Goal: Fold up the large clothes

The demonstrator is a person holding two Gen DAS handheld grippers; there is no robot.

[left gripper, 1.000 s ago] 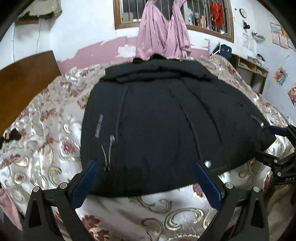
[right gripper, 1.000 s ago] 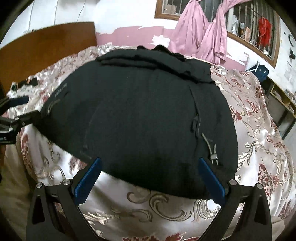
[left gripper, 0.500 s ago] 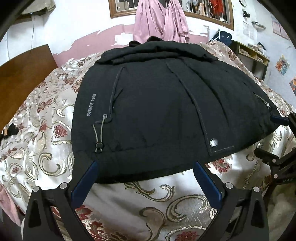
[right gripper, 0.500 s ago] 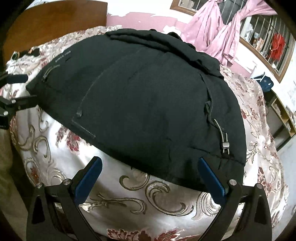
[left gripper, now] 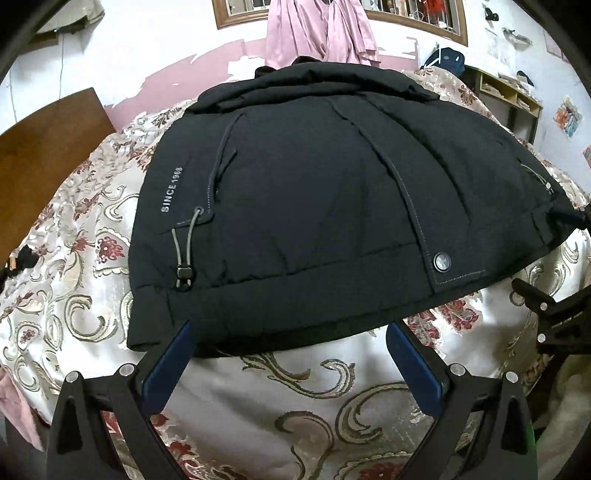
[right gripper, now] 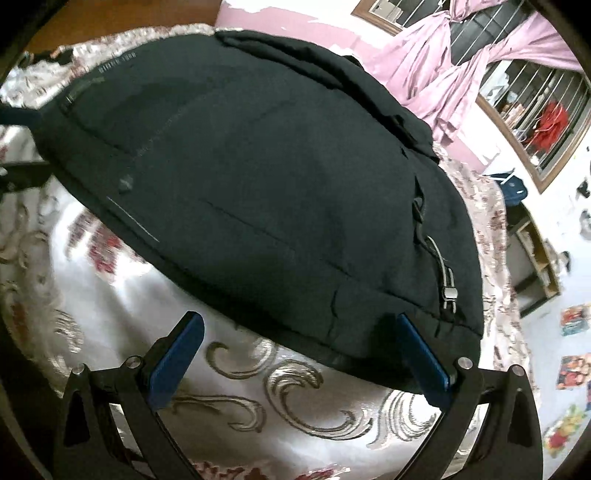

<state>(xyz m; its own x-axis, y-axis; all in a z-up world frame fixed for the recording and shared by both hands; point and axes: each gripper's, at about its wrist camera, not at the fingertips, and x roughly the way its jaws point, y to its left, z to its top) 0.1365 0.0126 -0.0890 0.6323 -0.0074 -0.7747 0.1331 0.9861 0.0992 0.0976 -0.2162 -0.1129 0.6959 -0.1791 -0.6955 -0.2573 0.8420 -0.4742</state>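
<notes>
Black jacket (left gripper: 314, 206) lay spread flat on the floral bedspread (left gripper: 295, 398), hem edge nearest both cameras, collar end toward the pink curtain (left gripper: 317, 33) hanging at the window beyond it. White lettering "SINCE 1988" ran along the jacket's left side in the left wrist view; a grey drawcord with toggle (left gripper: 184, 273) sat just beside that lettering, near the hem. A metal snap button (left gripper: 442, 263) showed on the front placket, close to the hem.

Left gripper (left gripper: 291, 354) was spread wide, blue pads apart, nothing between them; its left fingertip overlapped the jacket hem, the right fingertip lay just short of the hem, over bare bedspread. Contact with the cloth could not be judged.

Right gripper (right gripper: 299, 350) likewise stood wide apart and empty, both tips at the jacket's hem edge, over the bedspread (right gripper: 258, 406). A second drawcord toggle (right gripper: 448, 291) sat on the jacket (right gripper: 258, 166) near the right fingertip. Right wrist view was motion-blurred.

Wooden headboard (left gripper: 44, 147) stood left of the jacket; a shelf unit (left gripper: 509, 92) to its far right
</notes>
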